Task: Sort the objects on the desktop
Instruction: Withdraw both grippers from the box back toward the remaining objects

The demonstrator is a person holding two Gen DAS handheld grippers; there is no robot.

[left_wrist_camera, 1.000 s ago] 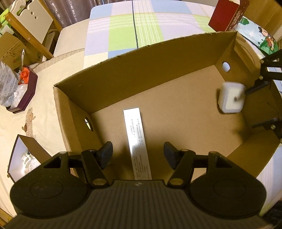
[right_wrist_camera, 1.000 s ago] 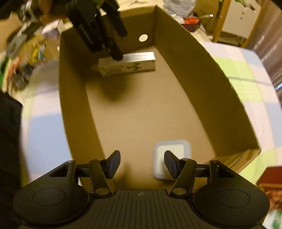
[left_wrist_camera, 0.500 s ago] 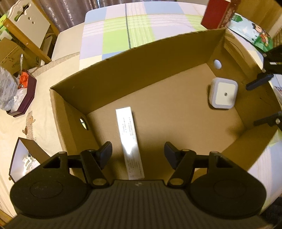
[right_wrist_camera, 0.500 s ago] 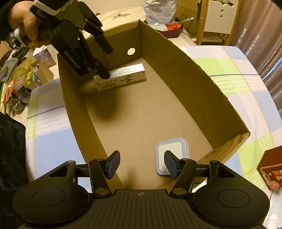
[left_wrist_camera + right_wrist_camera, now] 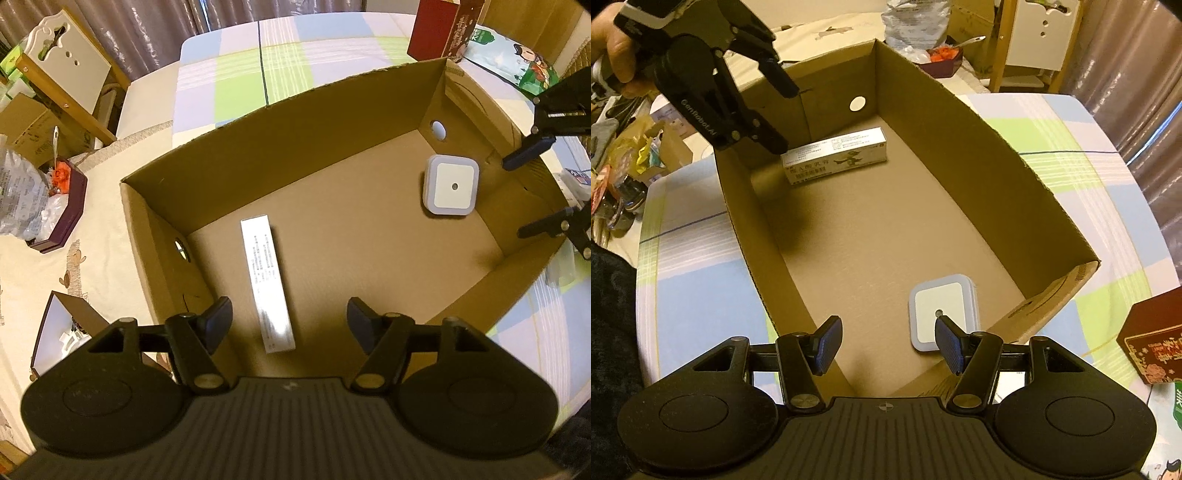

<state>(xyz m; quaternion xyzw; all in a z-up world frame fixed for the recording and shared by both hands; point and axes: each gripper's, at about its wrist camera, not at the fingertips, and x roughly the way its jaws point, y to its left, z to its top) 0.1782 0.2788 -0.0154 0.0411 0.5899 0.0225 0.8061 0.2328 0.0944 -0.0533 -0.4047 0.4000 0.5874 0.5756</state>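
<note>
1. The long white carton (image 5: 267,280) lies flat on the floor of the cardboard box (image 5: 332,155) at one end, near the wall with a round hole. From the right wrist view I read green print on its side, and it sits crosswise to the box's length, so it takes up only that end.

2. The square white night-light (image 5: 451,185) lies face up at the opposite end, well apart from the carton and just beside the end wall with another hole. I judge both things lie where a sort into this box would want them; whether the sorting put them there I can't say.

3. My left gripper (image 5: 290,317) hangs above the carton's end with its jaws spread wide and nothing between them. The carton shows through the gap but lies lower, on the box floor.

4. My right gripper (image 5: 886,341) hovers over the night-light's end, also spread and carrying nothing. One fingertip overlaps the night-light in view only.

5. Outside the box on the checked tablecloth (image 5: 236,81) stands a dark red box (image 5: 439,29), near the corner, with a printed green packet (image 5: 524,62) beside it. If those count as desktop objects, I'd judge the sort still has items to gather; if not, the box already holds its share.
</note>
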